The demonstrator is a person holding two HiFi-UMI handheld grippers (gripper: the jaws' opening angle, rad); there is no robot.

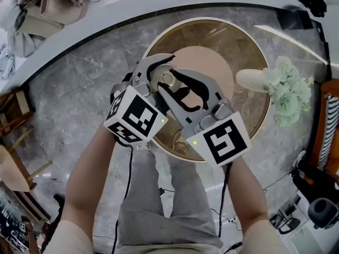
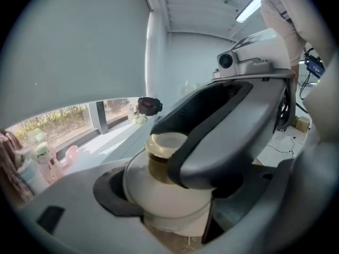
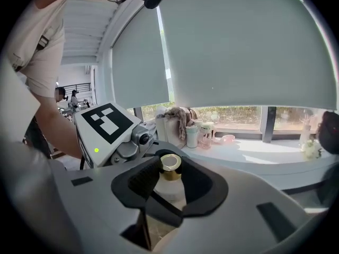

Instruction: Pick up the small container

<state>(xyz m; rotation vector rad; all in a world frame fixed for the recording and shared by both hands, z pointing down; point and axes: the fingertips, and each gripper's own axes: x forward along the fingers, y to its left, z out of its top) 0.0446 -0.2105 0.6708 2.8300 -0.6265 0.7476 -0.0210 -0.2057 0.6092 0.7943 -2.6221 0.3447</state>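
Note:
The small container [image 1: 167,79] is a white round jar [image 2: 169,192] with a gold neck and a pale cap [image 2: 165,142]. It is held above the round glass table [image 1: 249,110]. My left gripper [image 1: 160,72] is shut on the jar's white body [image 3: 172,190]. My right gripper [image 1: 174,87] reaches in from the right. Its black pads sit tight on either side of the gold cap [image 3: 169,163]. In the left gripper view, one right jaw crosses in front of the cap. The jar's underside is hidden.
A white vase with pale green flowers [image 1: 280,89] lies on the table's right side. A windowsill [image 3: 249,147] with several bottles and a cloth bag runs behind. Cables and gear lie on the floor at right [image 1: 312,194]. A wooden chair [image 1: 16,157] stands at left.

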